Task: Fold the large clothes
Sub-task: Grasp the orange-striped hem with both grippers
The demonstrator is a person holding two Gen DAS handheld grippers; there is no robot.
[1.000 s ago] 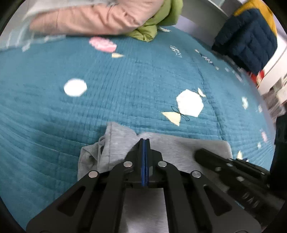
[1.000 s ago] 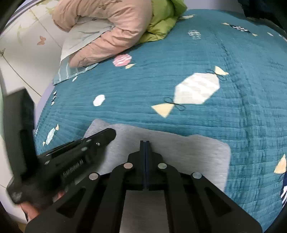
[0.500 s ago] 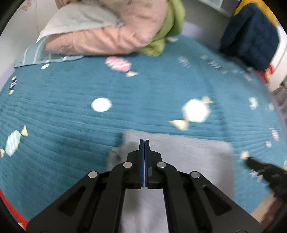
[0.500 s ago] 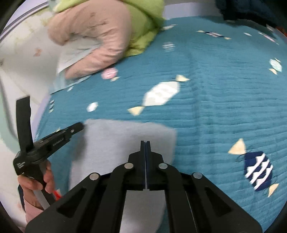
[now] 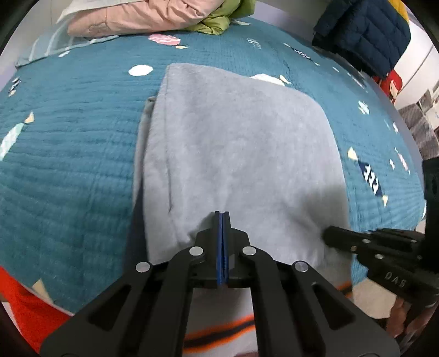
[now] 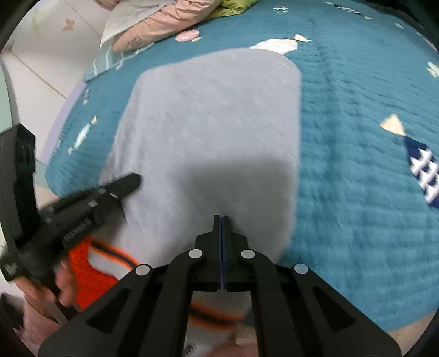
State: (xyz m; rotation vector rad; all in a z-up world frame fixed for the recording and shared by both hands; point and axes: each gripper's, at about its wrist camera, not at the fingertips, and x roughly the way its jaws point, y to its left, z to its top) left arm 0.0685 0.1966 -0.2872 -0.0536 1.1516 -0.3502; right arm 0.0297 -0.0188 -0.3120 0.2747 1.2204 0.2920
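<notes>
A grey garment (image 5: 236, 142) lies folded in a rough rectangle on the teal quilt (image 5: 68, 153); its near edge hangs over the bed's front edge. It also shows in the right wrist view (image 6: 208, 137). My left gripper (image 5: 222, 217) is shut and pinches the near edge on the left side, where the cloth puckers. My right gripper (image 6: 221, 219) is shut on the near edge at the right side. Each gripper shows in the other's view, the right one (image 5: 365, 244) and the left one (image 6: 109, 189).
A pink jacket (image 5: 142, 16) and a green one (image 5: 222, 16) are piled at the far side of the bed. A navy puffer jacket (image 5: 362, 35) lies at the far right. The person's orange and white striped top (image 6: 107, 263) is just below the grippers.
The grey garment now spreads much longer across the quilt toward me, with its near edge at the bed's front. Both grippers have drawn back toward the person, staying shut.
</notes>
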